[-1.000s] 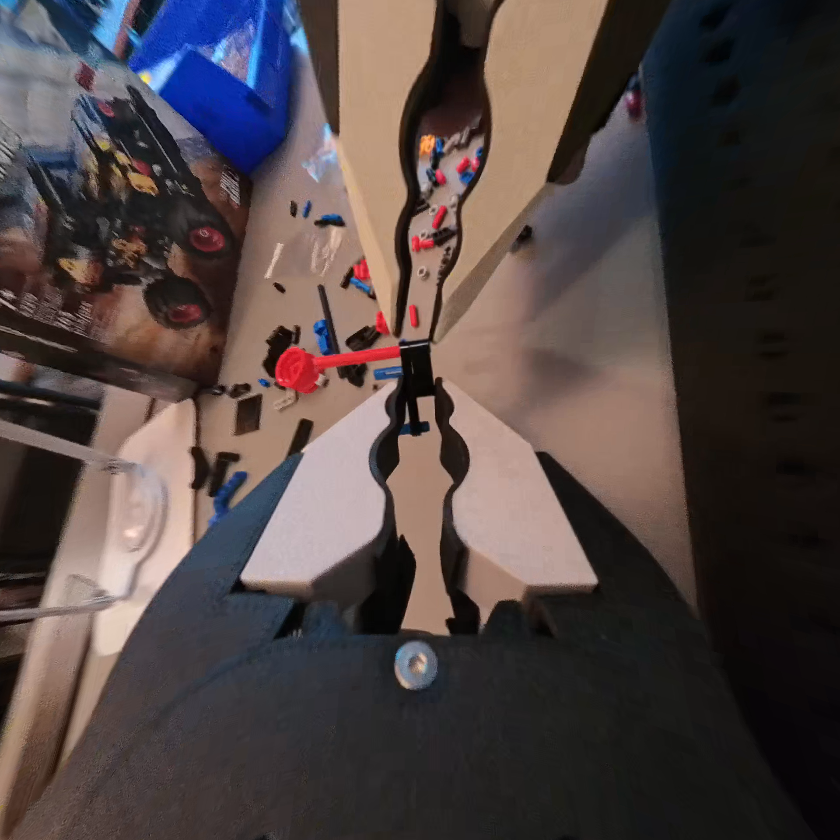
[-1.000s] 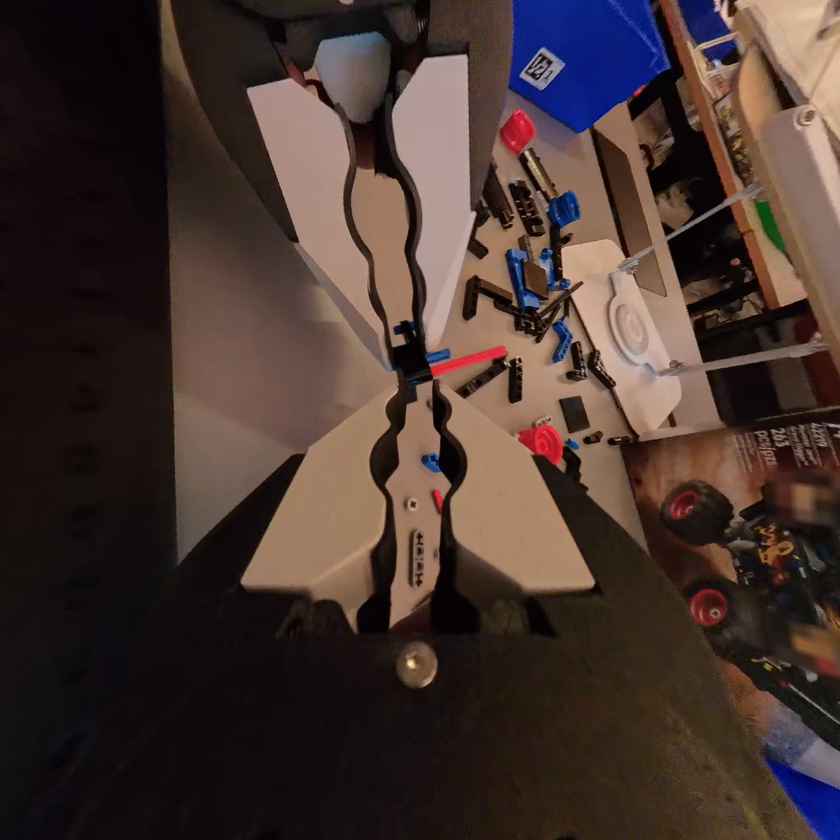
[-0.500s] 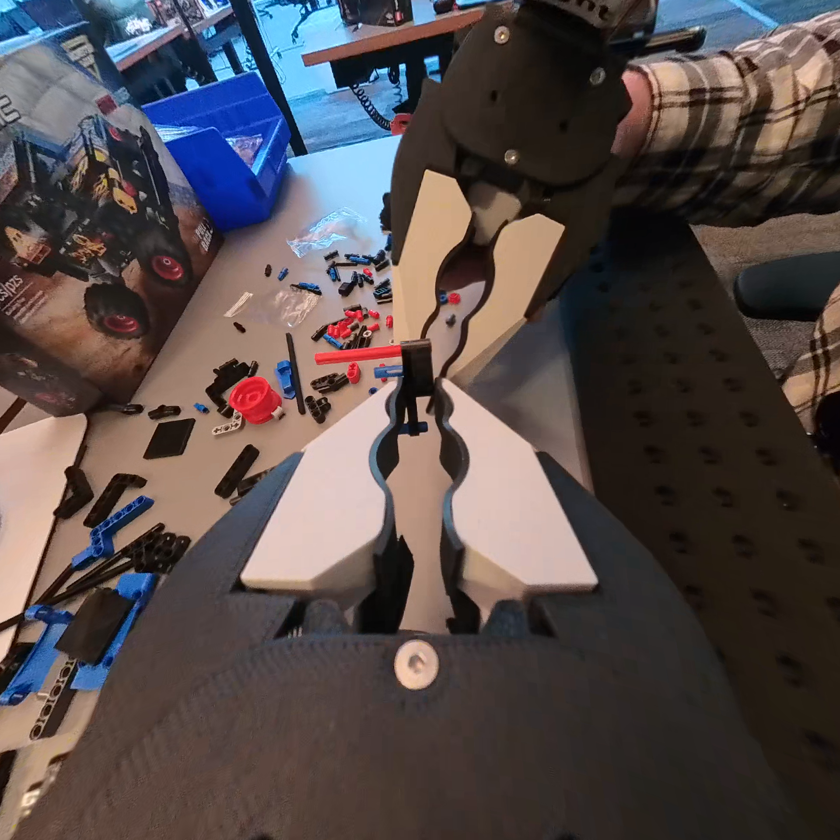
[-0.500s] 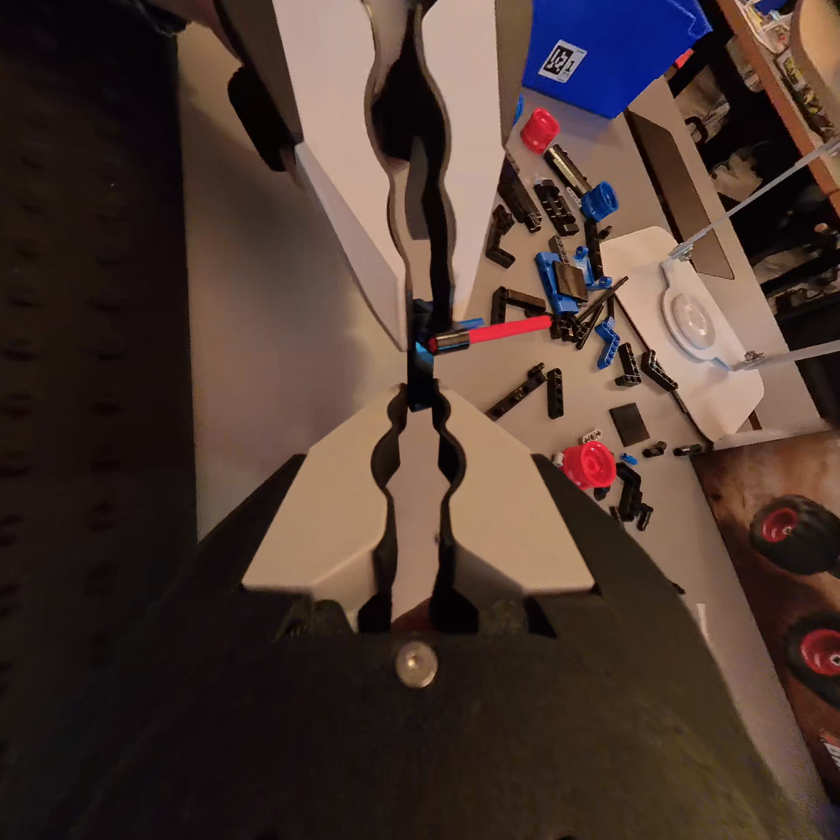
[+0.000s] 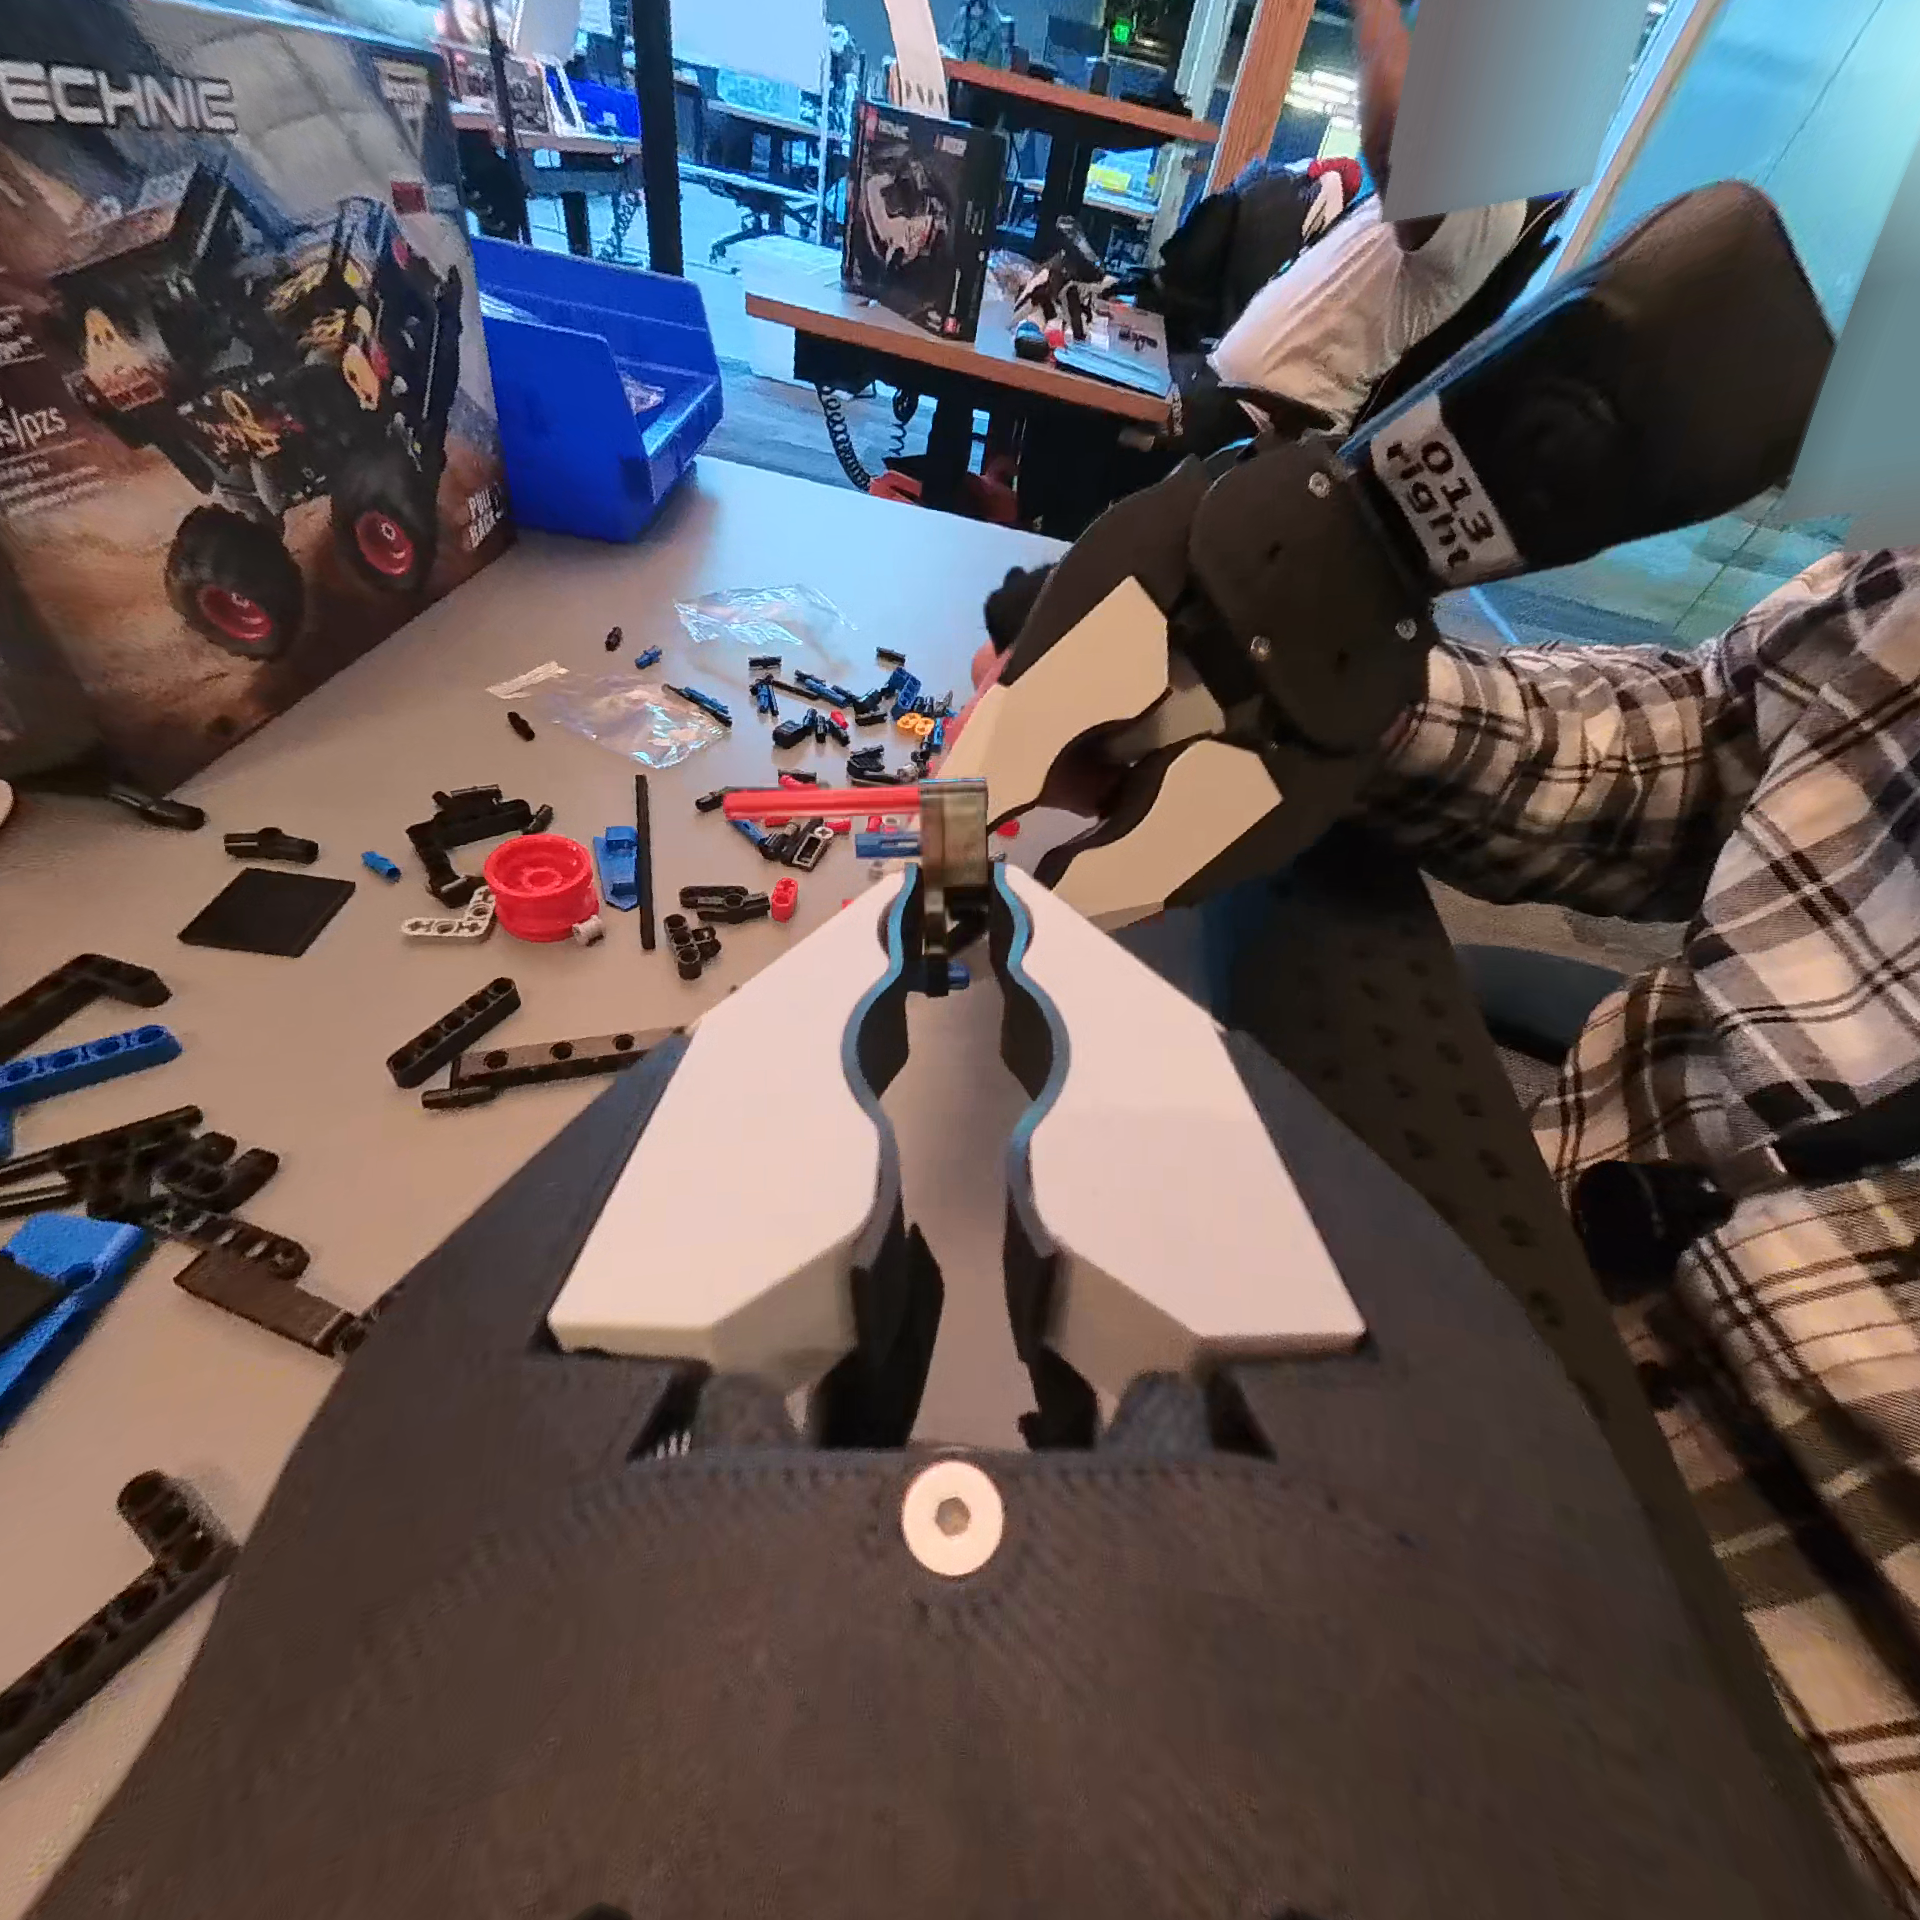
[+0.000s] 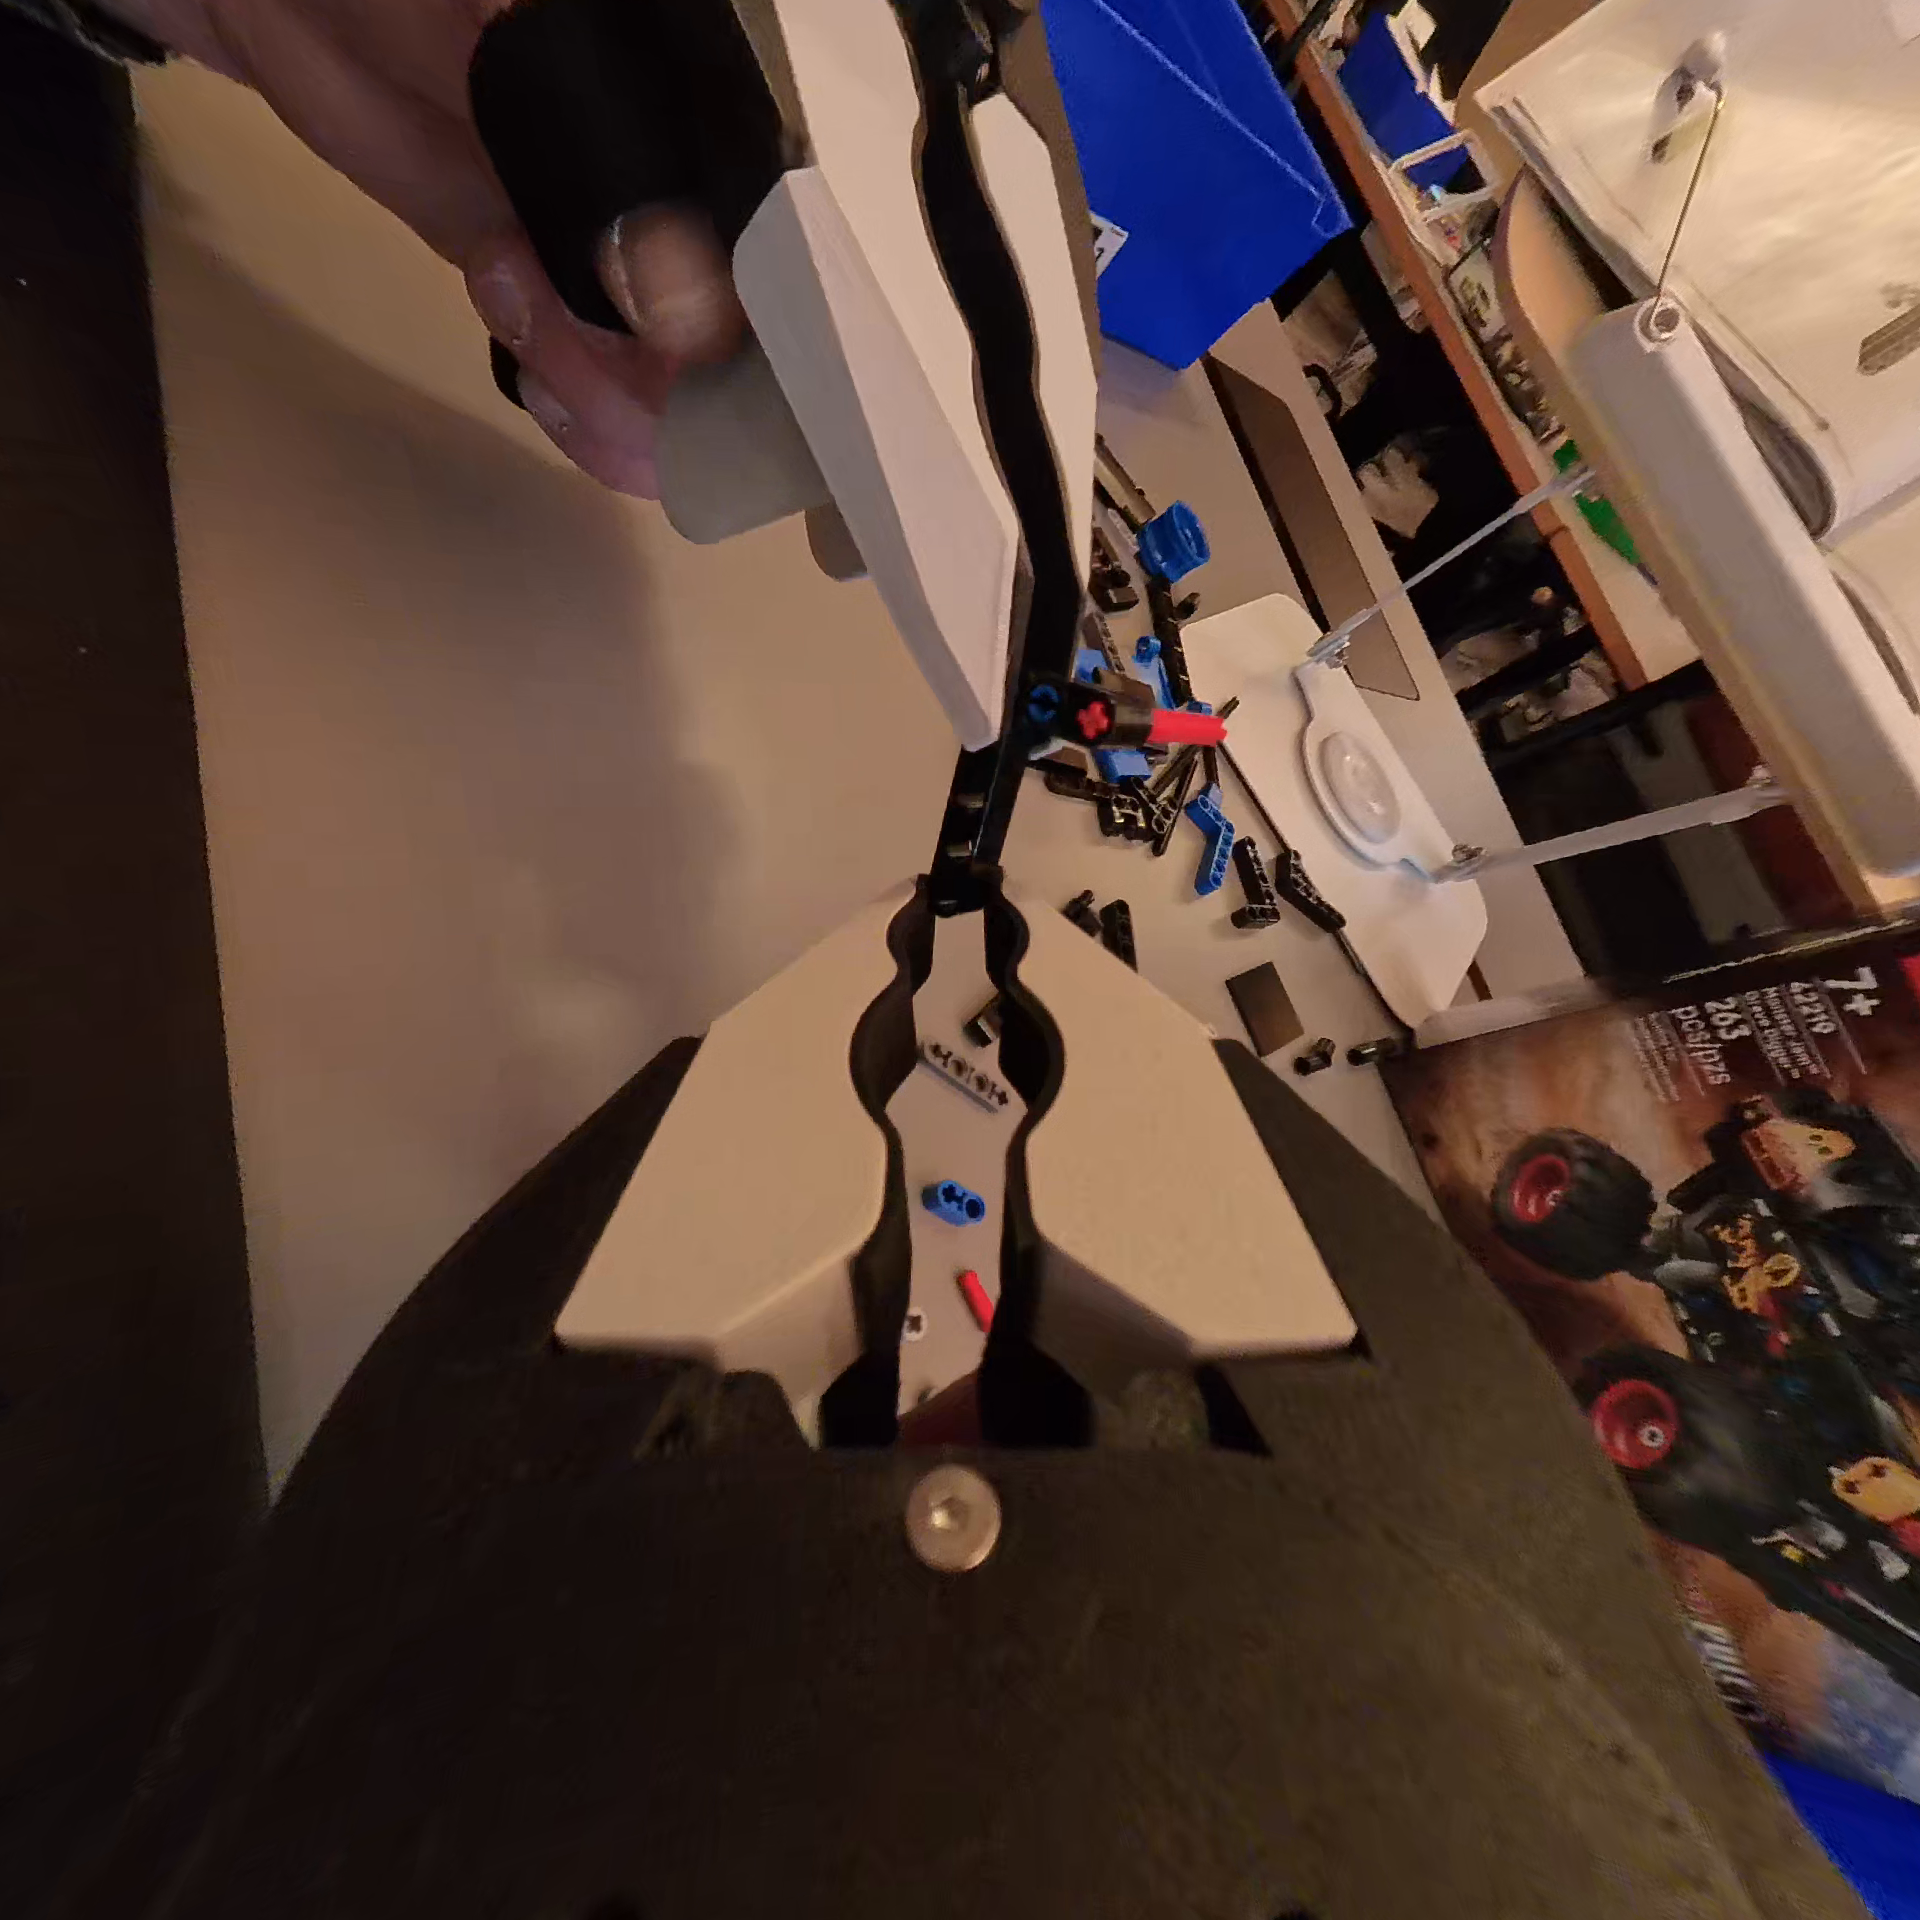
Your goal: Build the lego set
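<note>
A small assembly is held between both grippers above the table: a black beam (image 6: 982,821) with a blue pin and a red axle (image 6: 1179,727) sticking out sideways through a black connector. My right gripper (image 6: 956,904) is shut on the beam's near end. My left gripper (image 6: 1023,717) comes in from above and is shut on the far end, by the axle. In the left wrist view my left gripper (image 5: 951,883) grips the black beam (image 5: 951,831), the red axle (image 5: 821,802) points left, and the right gripper (image 5: 1013,836) reaches in from the right.
Loose black, blue and red pieces lie across the grey table (image 5: 343,727), with a red wheel hub (image 5: 540,883) and clear bags (image 5: 634,717). The set's box (image 5: 208,364) and a blue bin (image 5: 592,405) stand at the back left. A plaid sleeve (image 5: 1662,748) is at the right. The red wheel hub (image 5: 540,883) sits 12 cm or so from the ends of my right fingers.
Both grippers have swung round together with the assembly still held between them. In the left wrist view the right gripper has moved from straight ahead to the right, and the room behind shows.
</note>
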A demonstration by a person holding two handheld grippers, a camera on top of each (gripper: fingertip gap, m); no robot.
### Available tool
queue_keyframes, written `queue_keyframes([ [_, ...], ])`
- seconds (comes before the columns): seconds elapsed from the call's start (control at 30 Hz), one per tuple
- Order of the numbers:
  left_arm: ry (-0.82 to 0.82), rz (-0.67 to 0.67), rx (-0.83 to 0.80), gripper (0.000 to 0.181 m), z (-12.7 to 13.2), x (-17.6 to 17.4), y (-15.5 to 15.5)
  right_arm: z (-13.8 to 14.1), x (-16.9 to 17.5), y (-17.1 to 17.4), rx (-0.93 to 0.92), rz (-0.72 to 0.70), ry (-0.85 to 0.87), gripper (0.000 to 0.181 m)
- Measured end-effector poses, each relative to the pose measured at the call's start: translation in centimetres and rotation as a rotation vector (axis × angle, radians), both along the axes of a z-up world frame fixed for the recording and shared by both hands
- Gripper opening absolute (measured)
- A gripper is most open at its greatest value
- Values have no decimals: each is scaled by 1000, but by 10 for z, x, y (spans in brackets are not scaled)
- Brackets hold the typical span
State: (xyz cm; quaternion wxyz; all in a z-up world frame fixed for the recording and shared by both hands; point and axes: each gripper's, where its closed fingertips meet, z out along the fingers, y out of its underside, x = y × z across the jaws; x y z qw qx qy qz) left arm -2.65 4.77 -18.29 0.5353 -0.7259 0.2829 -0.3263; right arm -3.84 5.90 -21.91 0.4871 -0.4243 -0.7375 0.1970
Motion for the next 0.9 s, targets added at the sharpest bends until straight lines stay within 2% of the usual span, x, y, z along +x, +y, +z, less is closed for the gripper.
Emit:
queue_keyframes([
  [0.07,17,8,8,10,-1,-2,1,-1,0,0,-42,-3,-3,6],
  [0.13,60,45,30,23,-2,-7,4,0,1,-2,-136,0,0,6],
  [0.23,142,67,76,32,-4,-13,5,4,2,-3,-282,13,11,6],
  [0.33,217,80,174,37,2,-15,3,9,3,-4,-424,20,24,6],
  [0.57,502,149,427,29,3,-8,8,17,6,-16,-748,90,39,6],
  [0.7,590,176,510,26,3,-3,10,18,8,-21,-832,119,28,5],
  [0.8,615,236,605,23,19,-6,11,17,9,-24,-854,131,18,5],
  [0.9,654,230,596,25,12,-6,13,19,9,-30,-894,161,10,5],
])
